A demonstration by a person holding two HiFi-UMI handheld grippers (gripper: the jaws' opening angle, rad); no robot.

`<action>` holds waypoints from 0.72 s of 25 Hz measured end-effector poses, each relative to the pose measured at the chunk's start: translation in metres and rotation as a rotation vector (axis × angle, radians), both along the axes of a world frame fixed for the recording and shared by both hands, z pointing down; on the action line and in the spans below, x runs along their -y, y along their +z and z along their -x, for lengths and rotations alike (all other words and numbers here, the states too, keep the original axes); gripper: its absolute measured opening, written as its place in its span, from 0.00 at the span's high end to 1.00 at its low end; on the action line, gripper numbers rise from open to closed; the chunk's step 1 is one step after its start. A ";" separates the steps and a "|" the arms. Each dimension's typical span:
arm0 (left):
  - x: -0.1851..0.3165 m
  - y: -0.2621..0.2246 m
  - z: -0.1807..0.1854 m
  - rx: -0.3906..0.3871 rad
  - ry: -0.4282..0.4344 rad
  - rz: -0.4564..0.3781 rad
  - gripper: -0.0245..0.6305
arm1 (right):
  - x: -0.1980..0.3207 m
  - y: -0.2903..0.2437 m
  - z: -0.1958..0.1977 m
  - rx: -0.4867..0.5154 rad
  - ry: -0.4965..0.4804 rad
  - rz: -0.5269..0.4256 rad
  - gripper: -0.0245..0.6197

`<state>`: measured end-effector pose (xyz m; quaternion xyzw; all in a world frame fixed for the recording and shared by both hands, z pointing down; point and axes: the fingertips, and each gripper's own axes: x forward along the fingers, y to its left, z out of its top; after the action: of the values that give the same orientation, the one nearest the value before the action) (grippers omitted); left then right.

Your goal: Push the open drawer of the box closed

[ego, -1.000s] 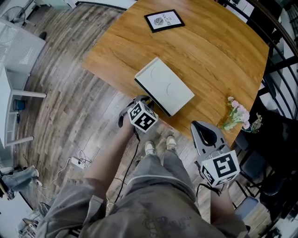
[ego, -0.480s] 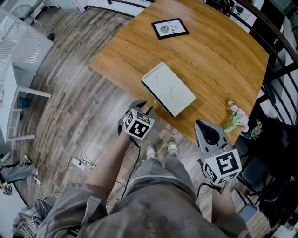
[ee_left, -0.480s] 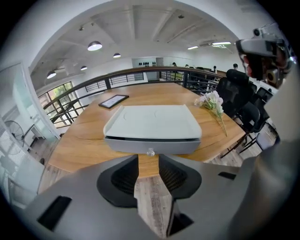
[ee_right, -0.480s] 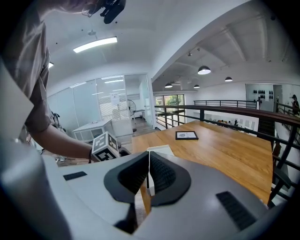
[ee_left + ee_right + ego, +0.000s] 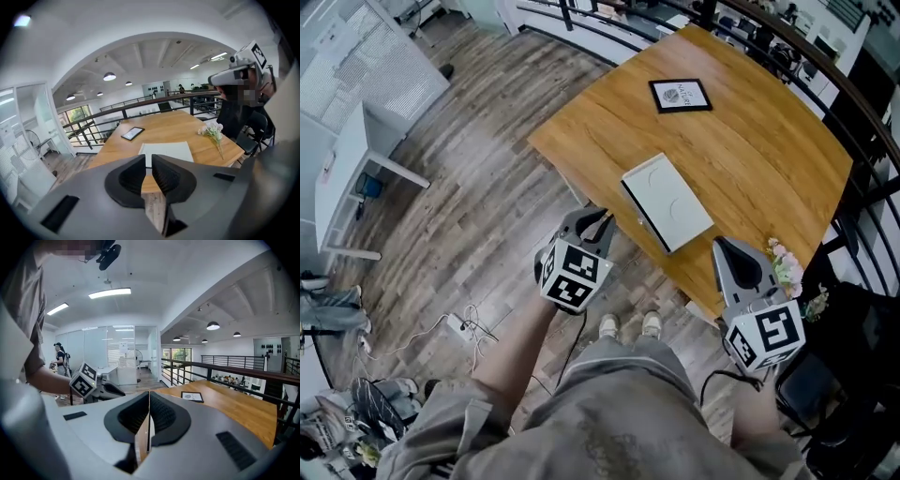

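Flat white rectangular box [image 5: 667,202] sat near the front edge of the round-cornered wooden table [image 5: 750,159], its dark-edged side facing the person; drawer position wasn't readable. Left gripper [image 5: 595,221] hung over the floor just off the table edge, near the box but apart from it, jaws closing to a thin gap with nothing between them. Right gripper [image 5: 724,249] hung at the table edge beside the pink flower sprig [image 5: 787,267], fingers pressed together, empty. Black-framed picture [image 5: 680,95] lay further back.

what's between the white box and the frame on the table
Only bare tabletop lies between the box and the frame, as the head view shows.
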<state>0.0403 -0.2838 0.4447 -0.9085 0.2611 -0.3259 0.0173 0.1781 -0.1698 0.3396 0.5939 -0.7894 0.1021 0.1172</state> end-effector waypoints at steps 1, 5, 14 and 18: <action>0.000 -0.015 0.004 -0.024 -0.010 -0.024 0.89 | 0.002 -0.008 0.001 -0.003 -0.008 -0.018 0.91; -0.007 -0.071 0.022 -0.118 -0.039 -0.102 0.90 | 0.002 -0.038 0.012 0.004 -0.035 -0.078 0.91; -0.038 -0.172 0.051 -0.343 -0.031 -0.241 0.91 | -0.005 -0.097 0.041 0.028 -0.109 -0.210 0.91; -0.054 -0.204 0.062 -0.425 -0.042 -0.299 0.92 | -0.014 -0.122 0.051 0.081 -0.144 -0.259 0.91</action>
<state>-0.0212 -0.2301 0.2411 -0.9382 0.3231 -0.0859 0.0894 0.1268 -0.1563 0.2172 0.5414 -0.8405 0.0144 0.0148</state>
